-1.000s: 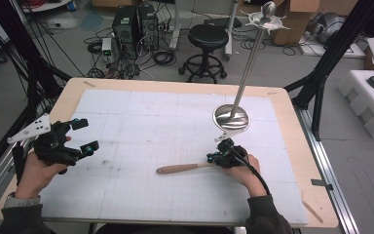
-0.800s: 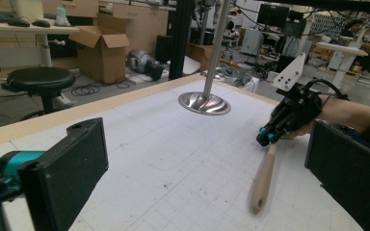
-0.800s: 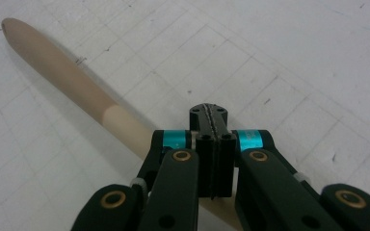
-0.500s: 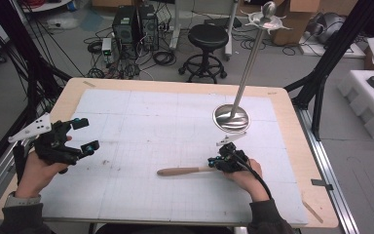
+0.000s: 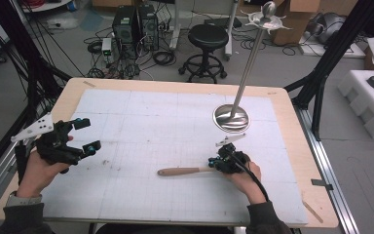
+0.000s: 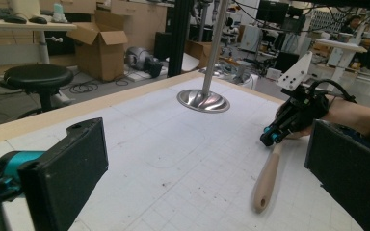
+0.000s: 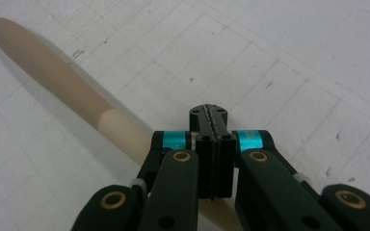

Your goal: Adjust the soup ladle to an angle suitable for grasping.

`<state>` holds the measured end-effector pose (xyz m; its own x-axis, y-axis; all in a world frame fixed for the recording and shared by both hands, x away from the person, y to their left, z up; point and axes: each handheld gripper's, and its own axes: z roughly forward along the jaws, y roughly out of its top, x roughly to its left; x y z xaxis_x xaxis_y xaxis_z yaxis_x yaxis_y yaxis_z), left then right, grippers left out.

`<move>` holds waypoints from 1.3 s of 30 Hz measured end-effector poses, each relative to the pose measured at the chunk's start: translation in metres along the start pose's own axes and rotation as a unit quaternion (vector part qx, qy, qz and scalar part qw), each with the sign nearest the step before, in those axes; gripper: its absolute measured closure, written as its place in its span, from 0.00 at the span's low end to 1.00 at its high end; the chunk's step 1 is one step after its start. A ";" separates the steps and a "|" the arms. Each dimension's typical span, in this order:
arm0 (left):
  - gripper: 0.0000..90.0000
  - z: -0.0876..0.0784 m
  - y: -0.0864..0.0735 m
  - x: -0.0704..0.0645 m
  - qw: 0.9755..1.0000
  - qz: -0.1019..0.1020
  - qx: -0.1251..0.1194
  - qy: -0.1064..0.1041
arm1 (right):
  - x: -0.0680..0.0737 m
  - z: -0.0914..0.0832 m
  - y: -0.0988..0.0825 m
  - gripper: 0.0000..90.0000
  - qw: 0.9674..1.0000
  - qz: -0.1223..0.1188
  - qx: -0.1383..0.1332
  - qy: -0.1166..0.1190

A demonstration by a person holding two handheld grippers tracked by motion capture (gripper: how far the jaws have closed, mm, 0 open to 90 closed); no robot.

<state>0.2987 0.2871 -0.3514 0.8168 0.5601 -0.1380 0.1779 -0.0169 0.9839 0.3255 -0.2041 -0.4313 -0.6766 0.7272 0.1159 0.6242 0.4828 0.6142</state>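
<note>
High view above the table's near edge, facing forward and down, left gripper view low across the mat (image 6: 164,144), right gripper view close above it, all sharing the wooden handle (image 5: 182,171).

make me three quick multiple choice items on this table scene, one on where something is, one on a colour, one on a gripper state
1. Where does the wooden handle lie?
A. on the gridded mat, by the right gripper
B. on the black stool
C. on the floor

2. What colour are the accents beside the right gripper's jaws?
A. red
B. teal
C. yellow

3. How do the left gripper's jaws stand?
A. shut on the handle
B. shut on the stand's pole
C. open, with nothing between them

Answers:
1 A, the high view shows it flat on the gridded mat with one end at the right gripper.
2 B, the right gripper view shows teal bands either side of the jaws.
3 C, the left gripper view shows both pads wide apart over bare mat.
</note>
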 end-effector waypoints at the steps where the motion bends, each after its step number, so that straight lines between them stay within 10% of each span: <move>1: 0.02 0.000 0.000 0.000 1.000 0.000 0.000 0.000 | 0.000 0.000 0.000 1.00 1.000 -0.002 0.001 -0.001; 11: 0.02 -0.001 0.000 0.001 1.000 0.001 0.001 0.001 | 0.017 -0.014 0.008 1.00 0.995 -0.038 -0.074 0.059; 19: 0.02 -0.002 0.001 0.000 1.000 0.001 0.000 0.002 | 0.054 0.006 0.018 1.00 0.987 -0.090 -0.073 0.114; 39: 0.02 -0.003 -0.001 0.000 1.000 0.001 0.004 0.005 | 0.108 0.051 0.033 1.00 0.972 -0.179 -0.056 0.143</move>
<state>0.2966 0.2896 -0.3519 0.8117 0.5681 -0.1356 0.1809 -0.0238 0.9832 0.2927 -0.0848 -0.4382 -0.9335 0.3490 0.0823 0.2935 0.6119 0.7345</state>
